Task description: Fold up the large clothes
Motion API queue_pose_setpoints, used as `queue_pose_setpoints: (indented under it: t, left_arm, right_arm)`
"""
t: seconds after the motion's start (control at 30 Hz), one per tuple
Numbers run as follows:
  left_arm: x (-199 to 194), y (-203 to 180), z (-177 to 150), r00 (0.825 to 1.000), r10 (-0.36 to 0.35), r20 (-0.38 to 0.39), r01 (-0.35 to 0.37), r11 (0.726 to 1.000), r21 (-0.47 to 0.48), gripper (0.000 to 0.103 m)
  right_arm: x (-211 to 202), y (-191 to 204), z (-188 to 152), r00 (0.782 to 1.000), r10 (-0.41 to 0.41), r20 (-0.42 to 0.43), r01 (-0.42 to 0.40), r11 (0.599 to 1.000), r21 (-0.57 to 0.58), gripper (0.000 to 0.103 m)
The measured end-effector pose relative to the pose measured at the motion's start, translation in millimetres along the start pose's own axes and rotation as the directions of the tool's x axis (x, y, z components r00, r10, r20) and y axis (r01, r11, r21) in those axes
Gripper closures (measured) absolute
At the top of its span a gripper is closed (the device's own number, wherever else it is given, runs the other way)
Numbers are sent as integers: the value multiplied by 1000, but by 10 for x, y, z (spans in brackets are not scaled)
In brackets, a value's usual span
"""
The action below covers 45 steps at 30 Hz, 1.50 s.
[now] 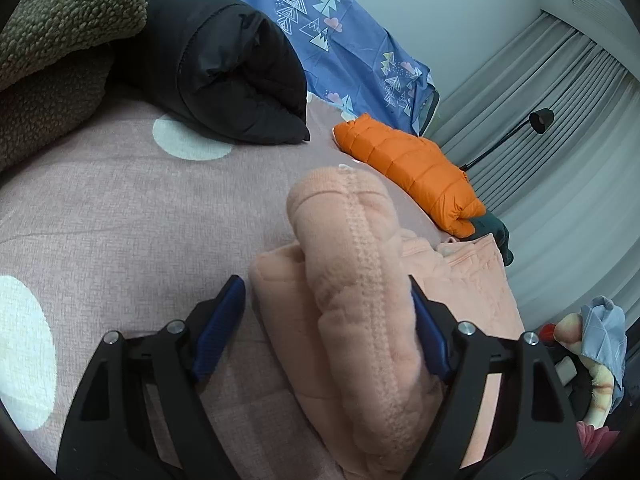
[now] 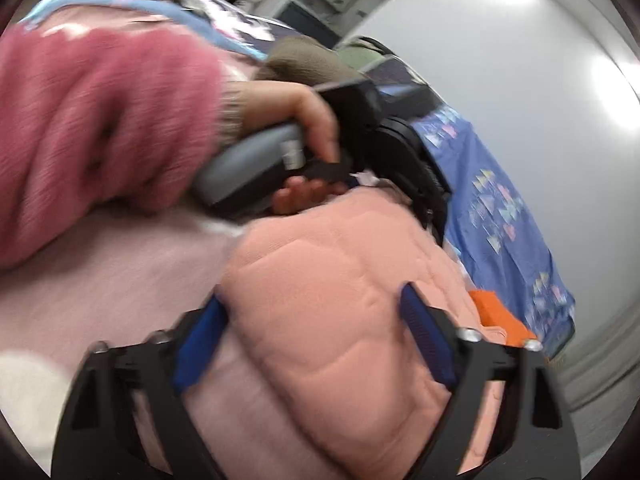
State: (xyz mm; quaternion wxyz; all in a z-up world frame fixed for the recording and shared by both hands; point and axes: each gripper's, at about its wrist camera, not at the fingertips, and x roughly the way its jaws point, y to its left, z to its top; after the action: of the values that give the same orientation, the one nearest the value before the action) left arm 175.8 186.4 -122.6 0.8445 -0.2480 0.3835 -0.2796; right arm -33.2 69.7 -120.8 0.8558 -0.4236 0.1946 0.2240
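Note:
A peach quilted fleece garment (image 1: 352,280) lies bunched on the pink bed sheet (image 1: 140,208). My left gripper (image 1: 328,292) is open, its blue pads wide apart, and a thick fold of the garment with a stitched seam rises between them against the right pad. In the right wrist view the same garment (image 2: 340,304) fills the space between the wide-apart pads of my open right gripper (image 2: 312,312). The person's hand in a pink sleeve holds the left gripper's handle (image 2: 256,160) just beyond. The right view is blurred.
A black puffer jacket (image 1: 236,68) and a brown fleece (image 1: 60,40) lie at the far left of the bed. An orange puffer jacket (image 1: 416,168) lies at the right edge. A blue patterned cloth (image 1: 340,32) covers the back. A black lamp (image 1: 536,120) stands by grey curtains.

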Motion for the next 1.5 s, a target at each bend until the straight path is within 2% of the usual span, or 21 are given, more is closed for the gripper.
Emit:
queue_pose_setpoints:
  t: [0.03, 0.07, 0.1, 0.23, 0.3, 0.47, 0.63, 0.77, 0.83, 0.93, 0.97, 1.0, 1.03, 1.07, 1.13, 1.23, 1.3, 1.37, 1.43, 1.47, 1.5]
  left_arm:
    - [12, -6, 1, 1000, -13, -4, 13, 1000, -1, 43]
    - [21, -6, 4, 1000, -18, -3, 18, 1000, -11, 46]
    - [6, -11, 0, 999, -32, 6, 33, 999, -24, 55]
    - [-93, -80, 53, 997, -56, 47, 59, 997, -55, 67]
    - [-160, -176, 119, 995, -72, 70, 76, 995, -59, 69]
    - [-333, -707, 355, 993, -57, 103, 54, 998, 25, 70]
    - [-360, -1482, 598, 994, -41, 105, 24, 986, 162, 71]
    - [-225, -2194, 714, 996, -36, 85, 12, 962, 271, 71]
    - [-35, -2690, 742, 998, -32, 62, 8, 934, 356, 71]
    - [330, -3237, 698, 1000, -15, 18, 5, 892, 451, 71]
    - [482, -3407, 660, 1000, -5, 0, 4, 876, 483, 70]
    - [727, -3653, 586, 1000, 16, -21, -2, 848, 530, 66]
    - [877, -3771, 536, 999, 25, -28, -6, 835, 551, 58]
    - [1034, -3906, 473, 999, 28, -39, 0, 821, 571, 55]
    - [1339, -4157, 305, 997, 23, -74, 26, 797, 604, 51]
    - [1547, -4364, 89, 994, 9, -105, 62, 753, 655, 51]
    - [1608, -4371, -28, 994, 58, -96, 24, 725, 689, 51]
    - [1678, -4347, -112, 989, 116, -94, -13, 694, 720, 51]
    - [1854, -4208, -235, 969, 225, -106, -67, 647, 759, 51]
    - [2002, -4085, -353, 948, 296, -116, -95, 611, 786, 51]
    - [2074, -3983, -411, 940, 324, -106, -113, 590, 799, 51]
  right_arm:
    - [29, -55, 7, 1000, -14, 5, 14, 999, 34, 62]
    - [9, -105, 4, 1000, -3, 16, 3, 998, 59, 68]
    - [-27, -171, -6, 1000, 6, 28, -9, 996, 90, 73]
    - [-167, -569, -3, 994, 76, 77, -94, 956, 278, 77]
    - [-264, -798, -26, 989, 95, 114, -131, 921, 368, 78]
    - [-594, -1187, -136, 974, 87, 209, -185, 840, 510, 78]
    - [-932, -1701, -401, 952, 43, 304, -239, 727, 644, 78]
    - [-1210, -2038, -744, 939, -29, 343, -243, 650, 721, 78]
    - [-1334, -2193, -964, 935, -73, 347, -234, 608, 759, 78]
    - [-1508, -2423, -1415, 934, -143, 329, -213, 517, 829, 79]
    - [-1547, -2494, -1605, 936, -162, 312, -203, 476, 856, 79]
    - [-1572, -2544, -1794, 940, -173, 295, -195, 436, 879, 79]
    - [-1588, -2598, -2035, 947, -181, 267, -183, 378, 907, 79]
    - [-1584, -2626, -2194, 952, -180, 246, -175, 338, 925, 79]
    - [-1547, -2630, -2587, 966, -148, 211, -174, 227, 958, 79]
    - [-1339, -2582, -3301, 982, -36, 187, -188, -34, 981, 79]
    - [-1178, -2514, -3599, 976, 24, 217, -210, -159, 965, 79]
    - [-1107, -2481, -3726, 960, 46, 275, -260, -208, 943, 78]
    - [-1109, -2498, -3696, 955, 51, 294, -281, -177, 943, 76]
    - [-1112, -2505, -3639, 955, 56, 291, -280, -151, 948, 75]
    - [-1113, -2518, -3610, 956, 62, 287, -277, -136, 951, 72]
